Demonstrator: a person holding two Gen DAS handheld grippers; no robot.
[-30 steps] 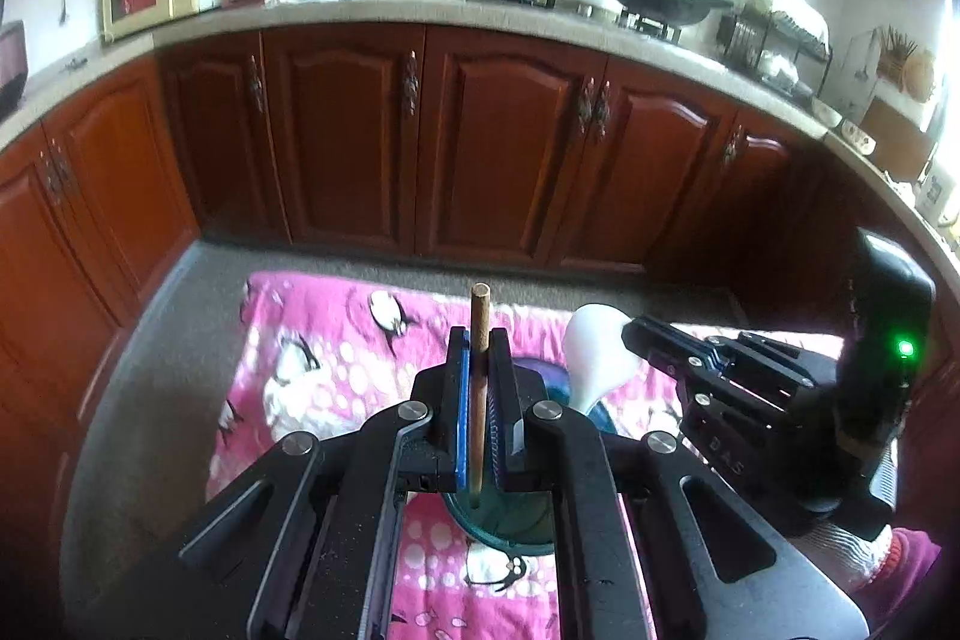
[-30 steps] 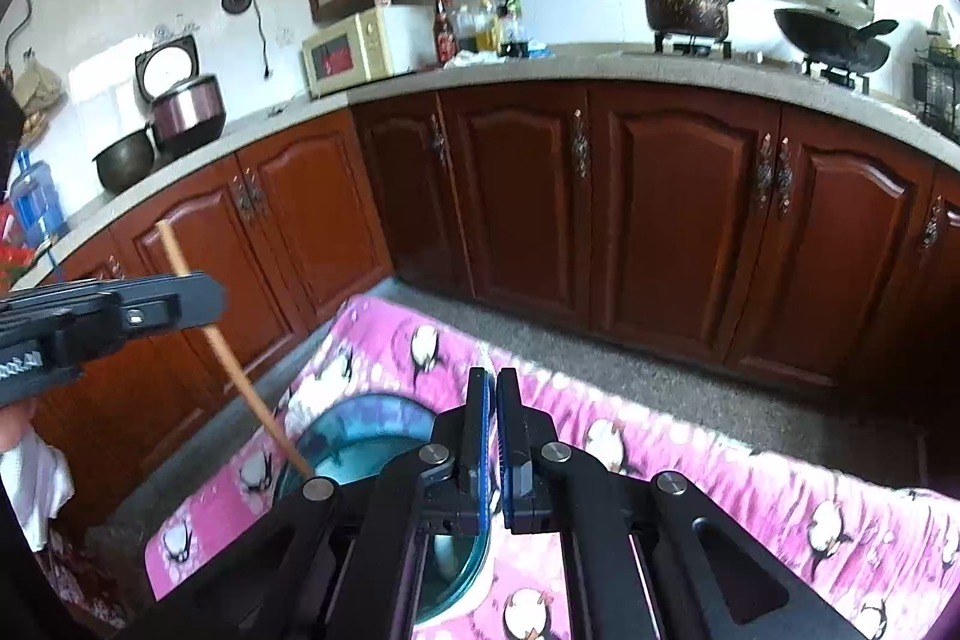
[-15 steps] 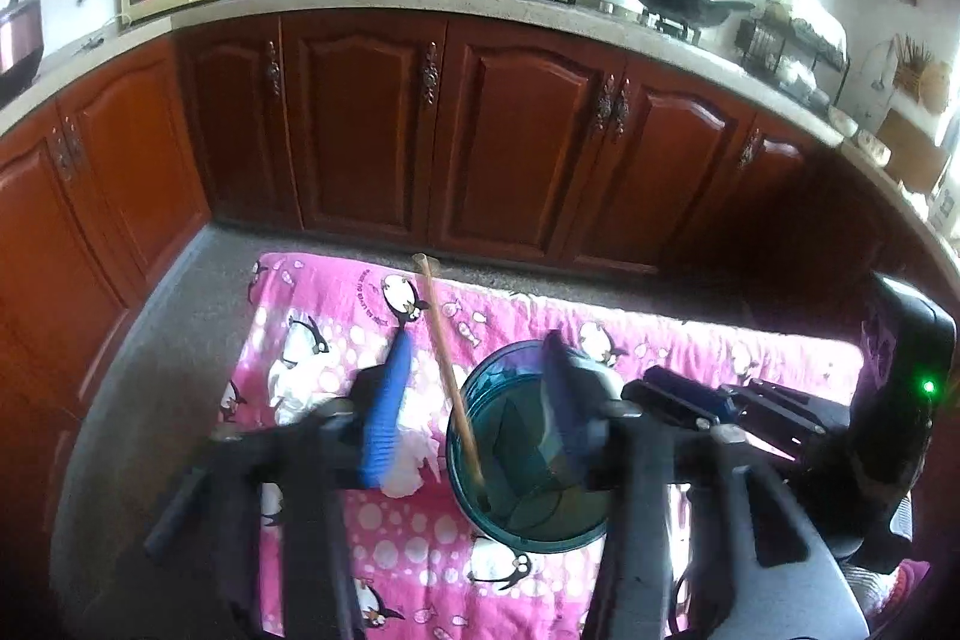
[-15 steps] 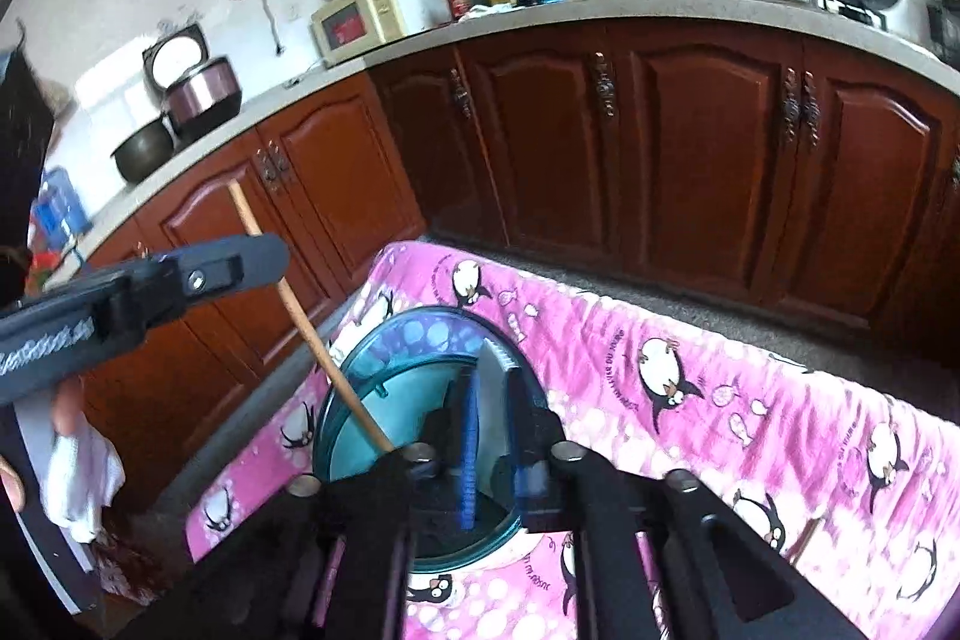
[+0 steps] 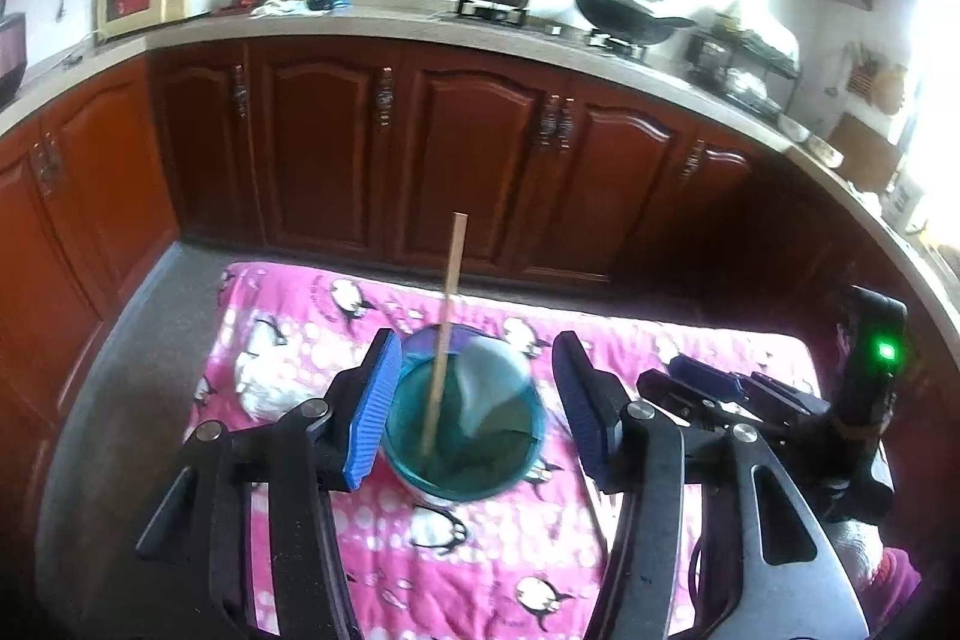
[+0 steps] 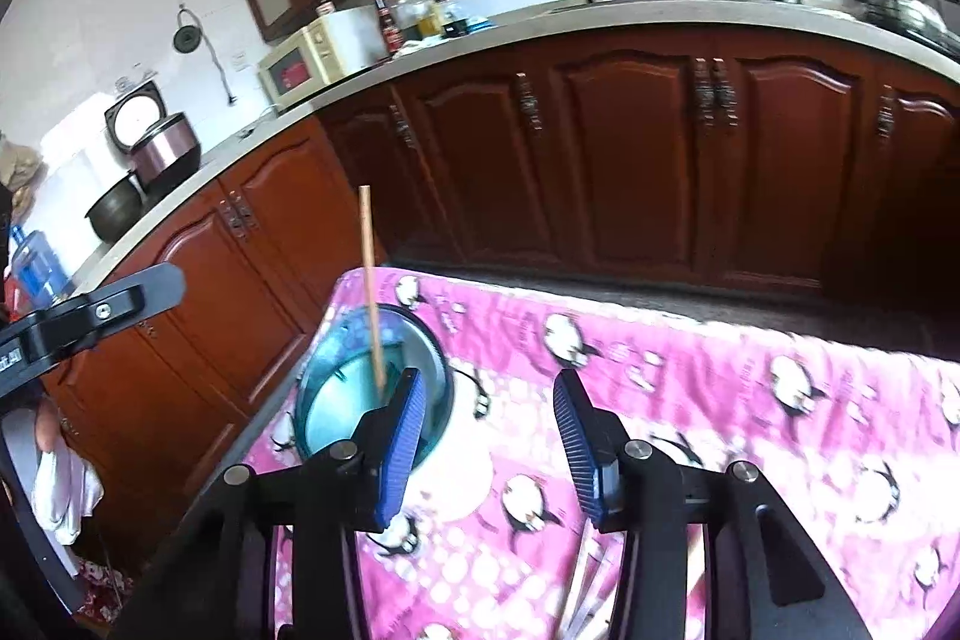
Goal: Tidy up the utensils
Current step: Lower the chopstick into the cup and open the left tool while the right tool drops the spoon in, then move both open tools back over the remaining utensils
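Where pink penguin cloth [image 5: 480, 550] lies, dark cabinets [image 5: 480, 160] behind.

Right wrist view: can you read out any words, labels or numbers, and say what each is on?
No text here can be read in full.
White lettering on the left tool: cut off by the frame edge, unreadable.
Labels on the bottles on the counter: too small and blurred.
Microwave front: no legible marking.
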